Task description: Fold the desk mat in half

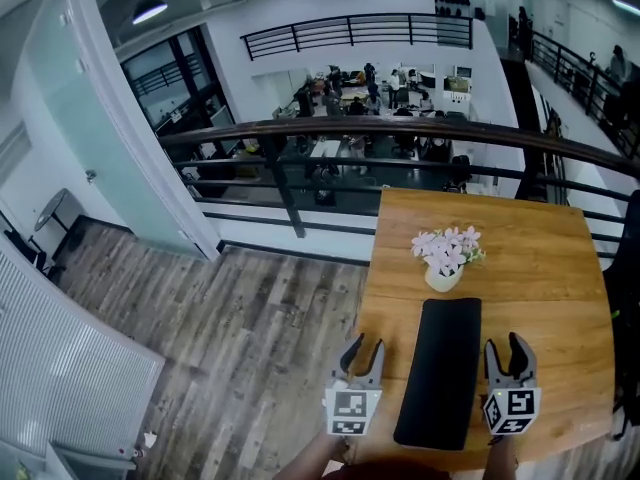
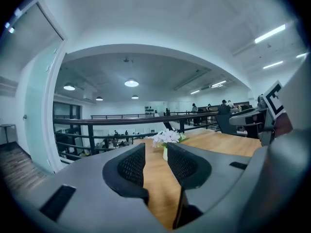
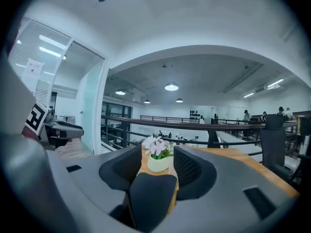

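The black desk mat (image 1: 438,370) lies lengthwise on the wooden counter (image 1: 540,268), just below the flower pot (image 1: 444,274) — whether it is doubled over can't be made out. The left tool (image 1: 363,345) and the right tool (image 1: 507,343) flank it — both half-open, gripping nothing.

The light wooden table (image 1: 540,258) lies bare on both sides of the long black desk mat (image 1: 440,368), with more room on the right. A small white pot of pale pink flowers (image 1: 443,277) stands just past the mat's far end, blocking a straight pass there. Beyond it the far tabletop is free up to the dark metal railing (image 1: 400,128). A dark chair (image 1: 628,298) crowds the right edge.
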